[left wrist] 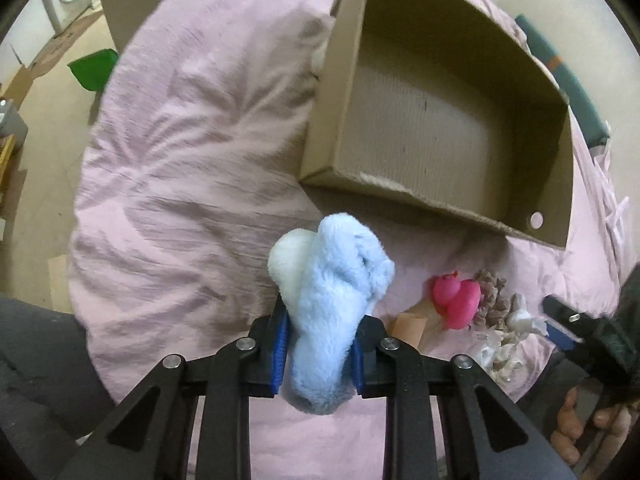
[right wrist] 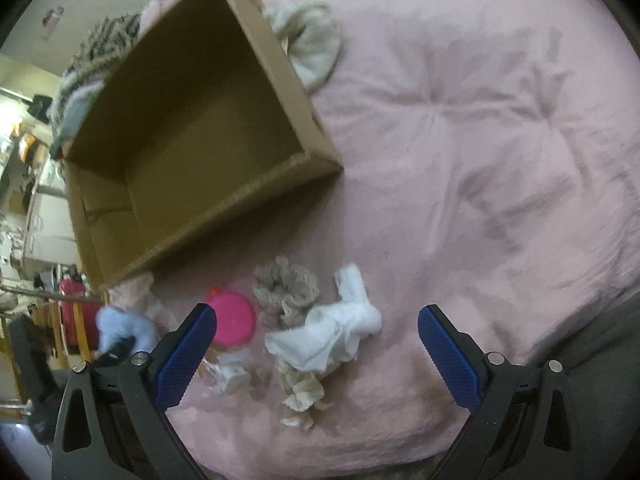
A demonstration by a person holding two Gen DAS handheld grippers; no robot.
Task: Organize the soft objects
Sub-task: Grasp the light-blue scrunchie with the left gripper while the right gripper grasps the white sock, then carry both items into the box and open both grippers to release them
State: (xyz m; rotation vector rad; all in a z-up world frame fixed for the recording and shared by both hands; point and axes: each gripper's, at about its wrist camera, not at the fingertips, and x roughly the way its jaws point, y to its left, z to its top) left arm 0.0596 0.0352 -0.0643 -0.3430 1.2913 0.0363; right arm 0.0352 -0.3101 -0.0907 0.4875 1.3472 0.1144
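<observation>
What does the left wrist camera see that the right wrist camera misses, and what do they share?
Only the left wrist view shows the left gripper clamping a fluffy light-blue plush toy up close, plus a green plastic item on the floor. Only the right wrist view shows the open right gripper and a knotted white cloth. Both show the empty brown cardboard box, pink rubber duck and pink quilt.
</observation>
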